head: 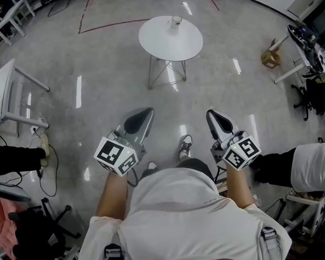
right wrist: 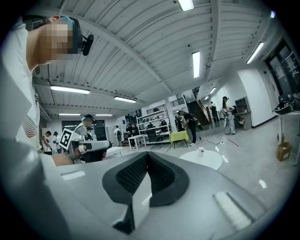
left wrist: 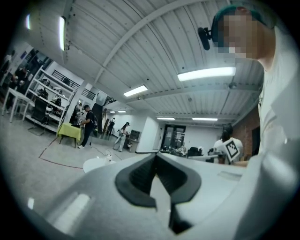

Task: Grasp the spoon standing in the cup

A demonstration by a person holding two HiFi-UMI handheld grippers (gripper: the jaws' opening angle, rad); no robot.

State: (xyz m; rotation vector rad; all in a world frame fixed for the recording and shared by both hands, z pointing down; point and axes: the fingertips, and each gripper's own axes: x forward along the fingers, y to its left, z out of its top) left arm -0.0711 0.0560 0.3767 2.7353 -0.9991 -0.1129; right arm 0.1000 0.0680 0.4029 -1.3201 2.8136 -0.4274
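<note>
Holding the grey left gripper (head: 141, 118) and grey right gripper (head: 217, 120) clenched on nothing, close to the body (likely a carry posture before approach), person faces the small white cup (head: 175, 21) well ahead of both on a round white table (head: 153, 45), spoon too small to discern.

No word, number or brand name can be read anywhere in these views. The only sign-like marks are the black-and-white square markers (blocky coded patterns, not letters) on the two cubes. In the head view, the left marker cube (head: 116, 155) sits behind the left tongs (head: 146, 113), and the right marker cube (head: 241, 152) sits behind the right tongs (head: 212, 116). Each gripper view shows the other cube small and far off: the right marker cube (left wrist: 233, 149) in the left gripper view, and the left marker cube (right wrist: 64, 139) in the right gripper view.
</note>
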